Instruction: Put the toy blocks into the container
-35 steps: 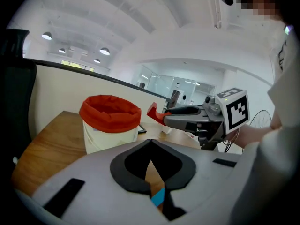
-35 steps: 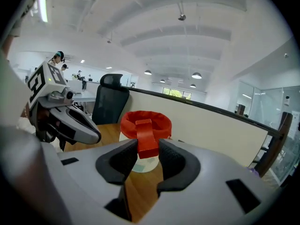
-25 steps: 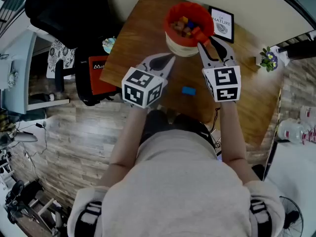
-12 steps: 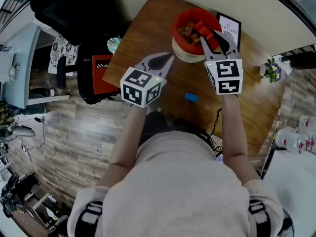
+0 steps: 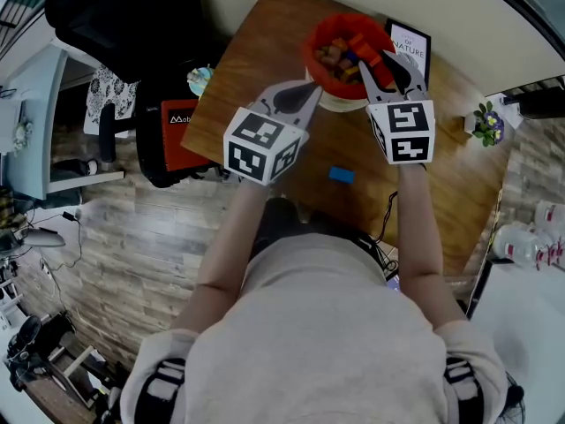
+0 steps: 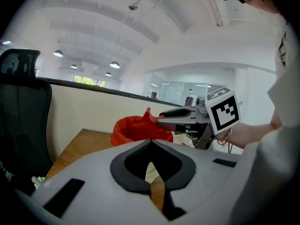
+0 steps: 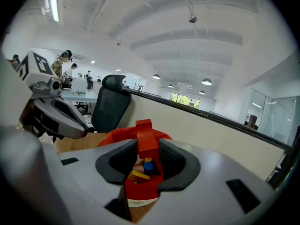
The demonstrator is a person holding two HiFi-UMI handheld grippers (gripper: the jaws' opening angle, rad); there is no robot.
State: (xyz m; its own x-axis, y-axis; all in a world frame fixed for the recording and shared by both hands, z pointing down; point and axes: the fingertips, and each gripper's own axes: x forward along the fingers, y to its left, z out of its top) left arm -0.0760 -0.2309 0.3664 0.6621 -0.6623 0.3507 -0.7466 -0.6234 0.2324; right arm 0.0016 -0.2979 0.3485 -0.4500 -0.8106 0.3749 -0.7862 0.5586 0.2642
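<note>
- Head view puts the blue block [image 5: 341, 176] nearest you. It lies alone on the wooden counter [image 5: 256, 51], between your two wrists and apart from both sets of tongs.
- Judge it as a small, stiff, light piece, probably wood or plastic. Its flat faces should not slip much, so take it across two opposite sides with the pads square to them.
- Your left tongs [image 5: 311, 89] are together with nothing in them. Their tips sit just beside the near-left rim of the container [image 5: 311, 60].
- Your right tongs [image 7: 147, 146] are clamped on a red block [image 7: 144, 128]. It stands upright between the pads, gripped low, with its top sticking out above them.
- That red block looks rigid and light too. It should fall clean when you let go and seems in little danger from a short drop.
- Farthest out, the red block hangs over the open mouth of the container, where the right tongs reach in over its right rim. The container is a red-lined tub that already holds a heap of coloured blocks [image 5: 338, 53].
</note>
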